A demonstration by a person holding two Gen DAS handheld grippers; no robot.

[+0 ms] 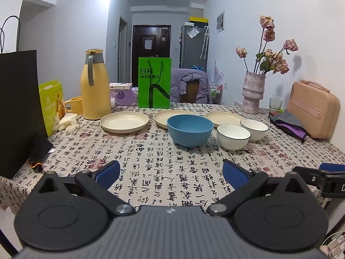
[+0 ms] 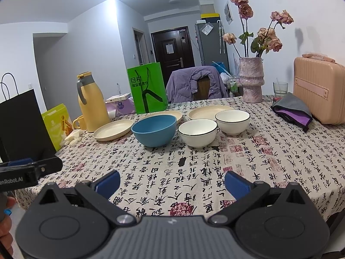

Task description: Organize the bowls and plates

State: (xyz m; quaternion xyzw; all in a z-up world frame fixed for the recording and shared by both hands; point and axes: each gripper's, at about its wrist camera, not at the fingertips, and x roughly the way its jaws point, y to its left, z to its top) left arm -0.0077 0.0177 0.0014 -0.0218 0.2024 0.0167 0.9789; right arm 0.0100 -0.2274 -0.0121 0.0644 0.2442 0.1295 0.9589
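On the calligraphy tablecloth a blue bowl (image 1: 190,132) (image 2: 154,130) stands mid-table. Two white bowls with dark rims sit right of it, the nearer one (image 1: 233,136) (image 2: 197,132) and the farther one (image 1: 254,129) (image 2: 232,122). Three cream plates lie behind in a row: left (image 1: 124,121) (image 2: 113,130), middle (image 1: 166,116) (image 2: 170,114), right (image 1: 224,117) (image 2: 207,111). My left gripper (image 1: 171,176) is open and empty, well short of the bowls. My right gripper (image 2: 172,185) is open and empty too, near the front edge.
A yellow thermos (image 1: 94,85), yellow mug (image 1: 74,105), green bag (image 1: 154,83) and black bag (image 1: 19,112) stand at the left and back. A vase of dried flowers (image 1: 253,91), a glass (image 1: 275,104), folded cloth (image 1: 287,124) and pink case (image 1: 313,110) occupy the right. A chair with a purple jacket (image 1: 192,85) stands behind.
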